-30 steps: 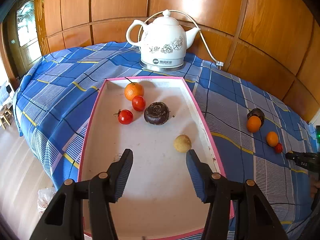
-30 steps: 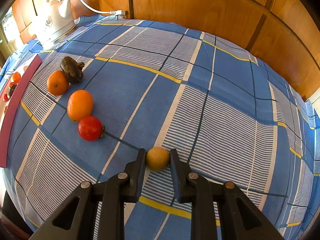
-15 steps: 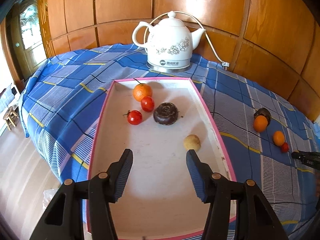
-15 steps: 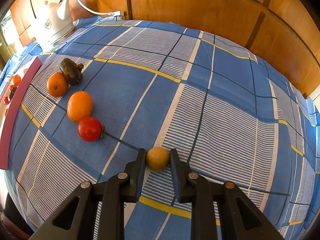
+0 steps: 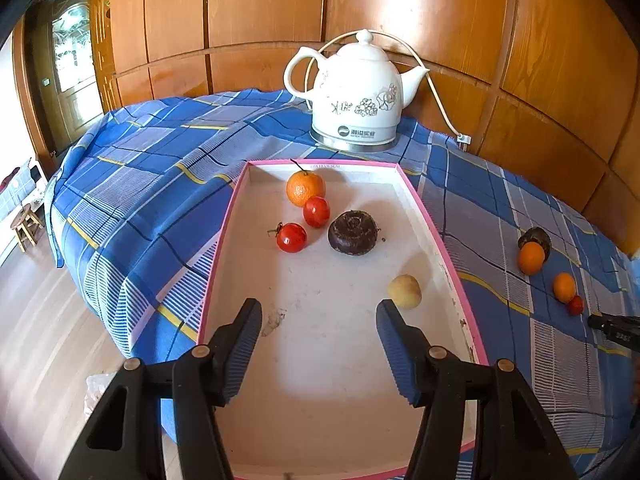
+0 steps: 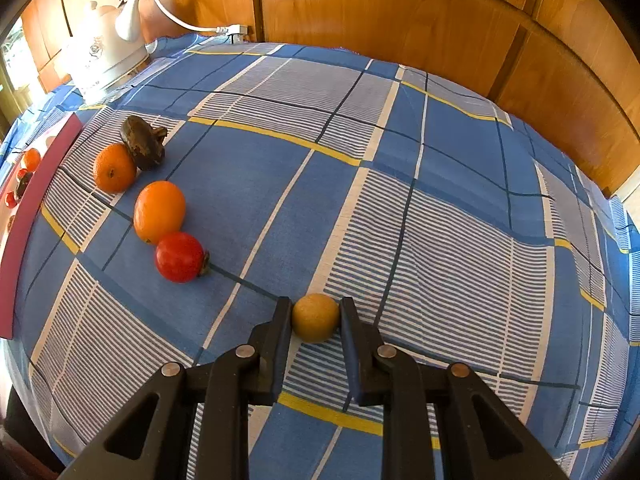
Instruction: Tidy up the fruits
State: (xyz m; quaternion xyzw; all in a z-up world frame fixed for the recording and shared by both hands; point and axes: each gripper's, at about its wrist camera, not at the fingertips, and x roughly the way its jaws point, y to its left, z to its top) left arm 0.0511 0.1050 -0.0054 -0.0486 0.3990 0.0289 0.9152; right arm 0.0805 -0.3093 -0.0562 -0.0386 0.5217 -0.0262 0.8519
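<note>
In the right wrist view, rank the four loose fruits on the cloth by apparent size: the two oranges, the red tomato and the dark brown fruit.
1. Nearer orange
2. Red tomato; nearness may flatter it
3. Farther orange and dark brown fruit: look alike, unranked

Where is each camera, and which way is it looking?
Left wrist: sits on the left tool, open, looking over the white tray toward the kettle; only its two fingers show.
Right wrist: sits on the right tool, low over the blue cloth, gripping a small yellow fruit.
Shared: kettle, tray and the loose fruit row, such as the orange.
</note>
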